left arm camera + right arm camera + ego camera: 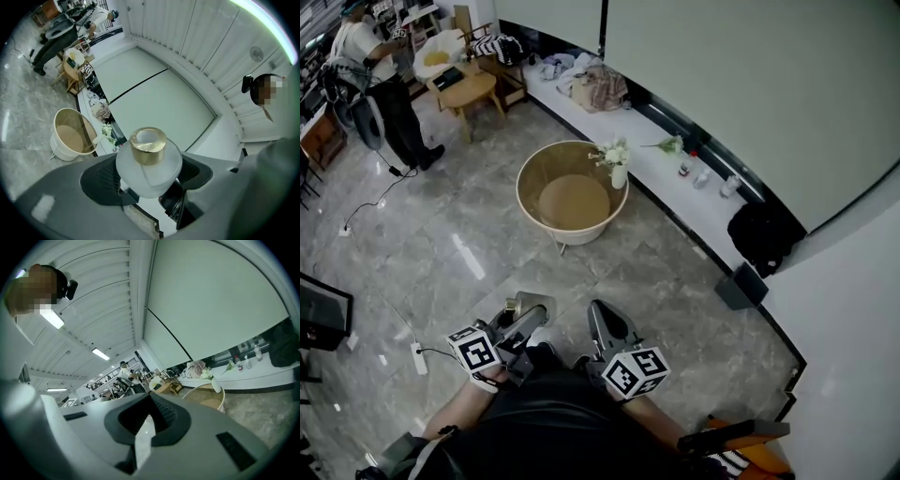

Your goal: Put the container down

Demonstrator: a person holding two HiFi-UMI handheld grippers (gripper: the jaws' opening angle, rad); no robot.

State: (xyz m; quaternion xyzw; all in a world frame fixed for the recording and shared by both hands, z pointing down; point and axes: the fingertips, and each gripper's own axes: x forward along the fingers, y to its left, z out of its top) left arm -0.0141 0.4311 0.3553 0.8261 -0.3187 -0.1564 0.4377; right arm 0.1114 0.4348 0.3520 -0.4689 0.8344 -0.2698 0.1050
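A frosted white container (149, 166) with a gold cap (148, 145) sits between the jaws of my left gripper (146, 180), which is shut on its body. In the head view the container (532, 305) shows at the tip of the left gripper (525, 317), held low in front of the person, well above the floor. My right gripper (600, 319) is beside it, a little to the right, with its jaws together and nothing in them. In the right gripper view the right gripper (149, 420) shows only a thin sliver between its pads.
A round cream table with a raised rim (528, 169) stands ahead on the marble floor, with a white vase of flowers (617, 167) on its edge. A white ledge (652, 159) along the wall carries bottles and clothes. A person (380, 84) stands far left.
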